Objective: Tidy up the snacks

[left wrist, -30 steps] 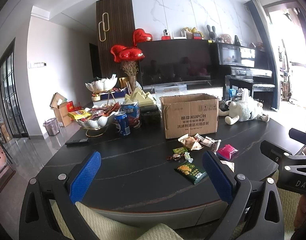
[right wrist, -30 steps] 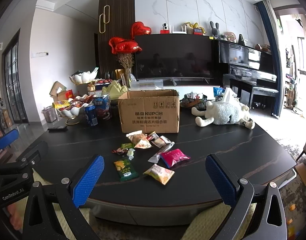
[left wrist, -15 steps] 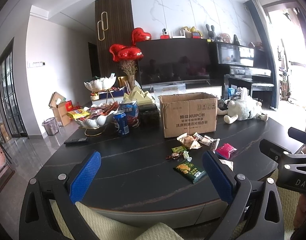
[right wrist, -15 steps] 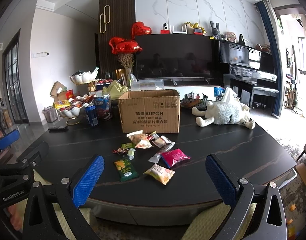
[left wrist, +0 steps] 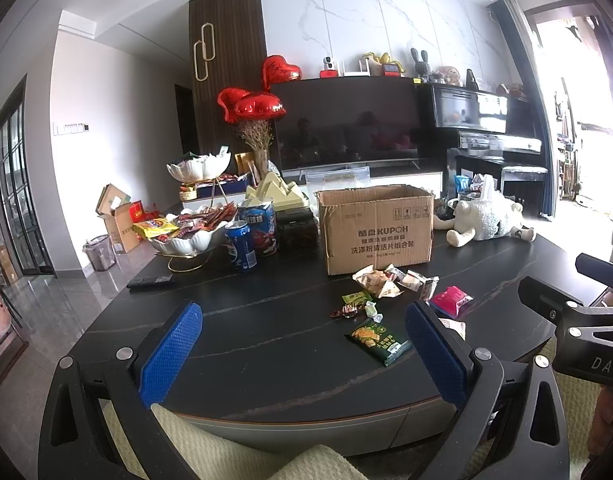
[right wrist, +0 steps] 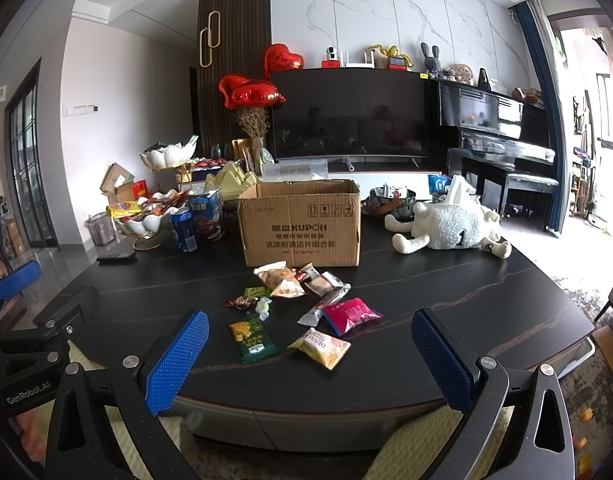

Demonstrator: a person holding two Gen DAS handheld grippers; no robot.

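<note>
Both the left gripper [left wrist: 302, 344] and the right gripper [right wrist: 308, 350] stand released, empty. The green packet [right wrist: 253, 336], at 12 o'clock, looks light and slippery; better pinch its sealed edge.

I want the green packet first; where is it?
Right wrist view: the green packet lies flat on the table's near edge, left of the yellow packet, below the small candies.

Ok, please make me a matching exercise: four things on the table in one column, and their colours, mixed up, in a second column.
Things:
1. drink can
2. plush sheep
3. cracker packet nearest the left gripper
4. shipping box

Colours:
A. brown
B. green
C. blue
D. white

Pairs: 1-C, 2-D, 3-B, 4-A
</note>
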